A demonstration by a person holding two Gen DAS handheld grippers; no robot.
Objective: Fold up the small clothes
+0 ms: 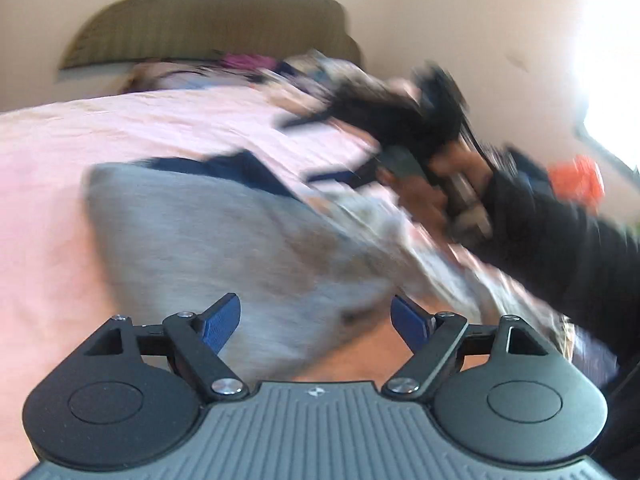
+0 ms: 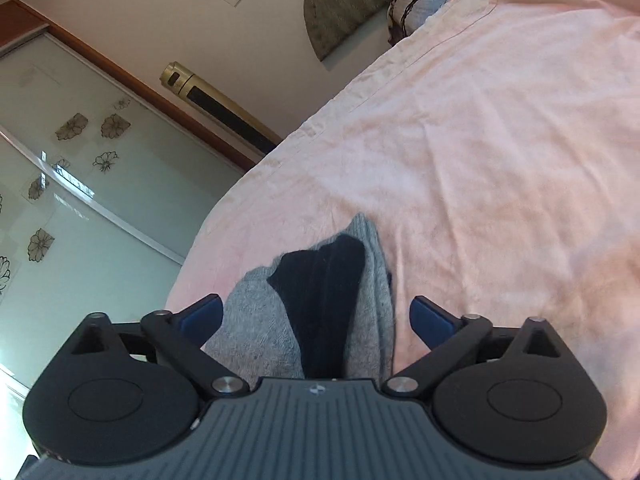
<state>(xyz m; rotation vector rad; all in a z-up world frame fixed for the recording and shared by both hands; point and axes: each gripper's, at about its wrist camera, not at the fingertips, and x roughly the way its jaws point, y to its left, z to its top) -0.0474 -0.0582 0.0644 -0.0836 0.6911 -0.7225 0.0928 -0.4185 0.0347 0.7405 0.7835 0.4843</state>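
Note:
A small grey garment (image 1: 224, 232) with a navy band lies flat on the pink bedsheet (image 1: 60, 160); the left wrist view is blurred. My left gripper (image 1: 316, 324) hovers over the garment's near edge, open, with nothing pressed between its blue pads. To the right, a hand in a black sleeve (image 1: 560, 240) holds my right gripper (image 1: 316, 148) above the garment's far side. In the right wrist view the grey garment (image 2: 256, 320) with its navy part (image 2: 324, 300) lies bunched between the wide-apart pads of my right gripper (image 2: 316, 316), which do not press on it.
A heap of mixed clothes (image 1: 280, 68) sits at the head of the bed below the green headboard (image 1: 208, 20). An orange object (image 1: 576, 180) is at far right. Beyond the bed's edge (image 2: 240, 184) stand a glass-door wardrobe (image 2: 80, 180) and a gold tower unit (image 2: 216, 108).

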